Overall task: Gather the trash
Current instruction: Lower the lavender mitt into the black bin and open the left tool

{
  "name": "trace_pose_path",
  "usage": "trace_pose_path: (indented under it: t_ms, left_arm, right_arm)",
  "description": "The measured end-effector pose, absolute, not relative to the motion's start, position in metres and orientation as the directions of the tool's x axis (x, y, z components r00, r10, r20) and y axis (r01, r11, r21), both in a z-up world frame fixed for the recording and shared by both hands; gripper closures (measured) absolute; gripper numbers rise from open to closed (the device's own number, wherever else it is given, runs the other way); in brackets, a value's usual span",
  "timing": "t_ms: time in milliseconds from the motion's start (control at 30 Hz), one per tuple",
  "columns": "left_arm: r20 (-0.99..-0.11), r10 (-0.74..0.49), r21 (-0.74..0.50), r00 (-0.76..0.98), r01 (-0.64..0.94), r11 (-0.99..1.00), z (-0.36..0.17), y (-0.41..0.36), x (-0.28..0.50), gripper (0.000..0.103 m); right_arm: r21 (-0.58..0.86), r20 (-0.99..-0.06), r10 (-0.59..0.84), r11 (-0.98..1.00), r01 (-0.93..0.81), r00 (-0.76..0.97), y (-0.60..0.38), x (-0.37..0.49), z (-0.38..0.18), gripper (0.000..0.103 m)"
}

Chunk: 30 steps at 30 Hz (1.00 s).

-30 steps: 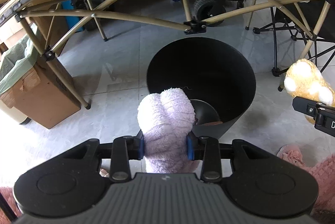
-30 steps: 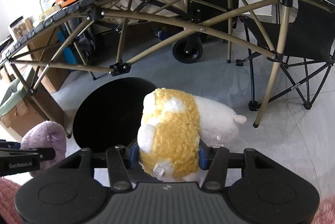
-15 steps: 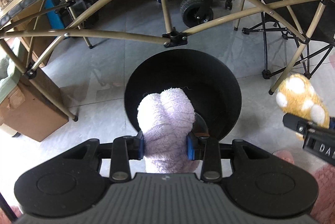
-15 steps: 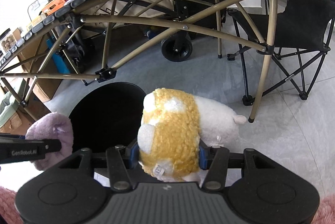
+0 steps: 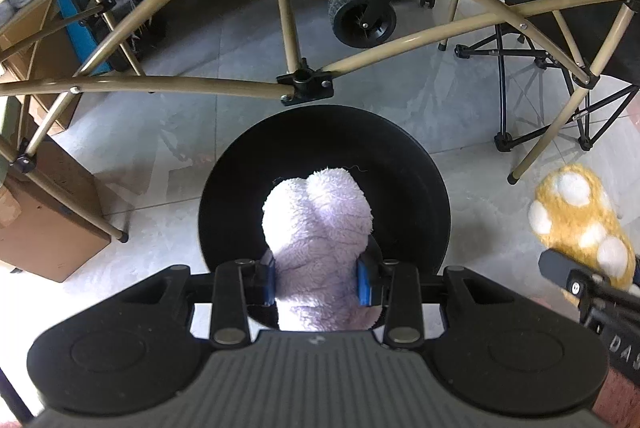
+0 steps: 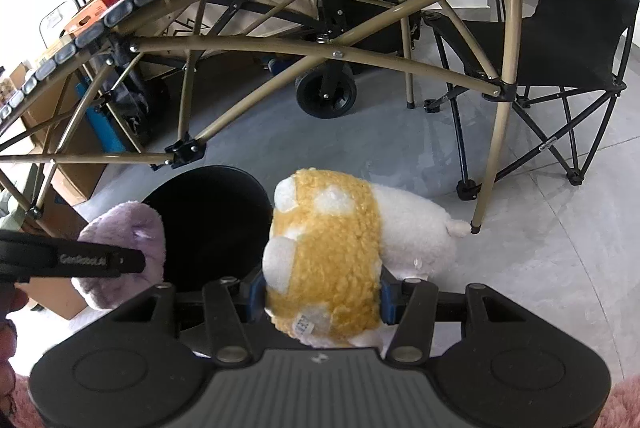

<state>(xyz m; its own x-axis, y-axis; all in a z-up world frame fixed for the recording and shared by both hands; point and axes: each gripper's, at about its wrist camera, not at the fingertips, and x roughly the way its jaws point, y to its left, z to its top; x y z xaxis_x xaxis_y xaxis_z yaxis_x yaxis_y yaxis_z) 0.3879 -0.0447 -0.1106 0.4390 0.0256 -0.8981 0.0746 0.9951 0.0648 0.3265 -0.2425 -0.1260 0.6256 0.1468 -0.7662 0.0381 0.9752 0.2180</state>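
1. Since the earlier frames the left gripper (image 5: 316,282) has carried the lilac plush toy (image 5: 318,228) across until it hangs over the mouth of the black bin (image 5: 420,188); before, the bin lay further ahead of it. The right gripper (image 6: 320,298) has shifted only slightly.
2. Left wrist view: the lilac toy sits at centre, the bin's opening rings it, and the rim runs from 9 o'clock round to 3 o'clock. The folding table frame (image 5: 160,84) crosses at 12 o'clock, clear of the toy.
3. Step in hand, by my reading: drop the lilac toy into the bin. To do it well, keep the toy centred over the opening and let go only when no part overhangs the near rim at 6 o'clock.
4. Left fingers (image 5: 267,282): blue pads pressed into the lilac toy on both sides, a narrow firm grip.
5. Right fingers (image 6: 256,294): clamped on the yellow-and-white plush toy (image 6: 332,252), pile bulging past the pads. In the right wrist view the bin lies at 9 o'clock of it, so this toy is not yet over the opening.
6. Risk: soft plush may cling to a pad on release.
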Motion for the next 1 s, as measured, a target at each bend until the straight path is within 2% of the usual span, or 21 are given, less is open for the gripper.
trace_pose_path:
  t_ms: [533,667,767,800,833,867,900,1000]
  left_arm:
    - [-0.928,-0.013,0.008,0.373,0.052,0.999,-0.130,-0.050,0.417,0.067]
    - [-0.930,-0.024,-0.002,0.367,0.059,0.998,-0.129,-0.052,0.416,0.061]
    - [-0.930,-0.031,-0.009,0.367,0.062,0.998,-0.126,-0.052,0.415,0.046]
    - [-0.928,-0.030,-0.007,0.373,0.064,0.998,-0.124,-0.053,0.414,0.031]
    - [-0.925,-0.028,-0.003,0.379,0.065,0.998,-0.123,-0.053,0.414,0.012]
    - [-0.922,-0.023,0.002,0.386,0.064,0.998,-0.121,-0.054,0.413,0.004]
    - [-0.919,-0.016,0.009,0.394,0.062,0.998,-0.119,-0.054,0.412,0.000]
    - [-0.914,-0.020,0.011,0.405,0.074,0.997,-0.114,-0.055,0.411,0.000]
  right_arm:
    - [0.175,-0.793,0.108,0.983,0.054,0.599,-0.244,0.336,-0.136,0.052]
    - [0.171,-0.793,0.105,0.984,0.054,0.600,-0.244,0.336,-0.137,0.052]
    - [0.169,-0.793,0.101,0.984,0.059,0.601,-0.246,0.336,-0.136,0.052]
    - [0.168,-0.793,0.099,0.984,0.060,0.601,-0.245,0.336,-0.136,0.052]
    - [0.167,-0.793,0.098,0.984,0.060,0.601,-0.245,0.336,-0.137,0.052]
    - [0.167,-0.794,0.098,0.984,0.061,0.601,-0.245,0.336,-0.137,0.052]
    - [0.167,-0.793,0.098,0.984,0.061,0.601,-0.245,0.335,-0.137,0.052]
    - [0.166,-0.794,0.096,0.984,0.062,0.601,-0.246,0.336,-0.137,0.052]
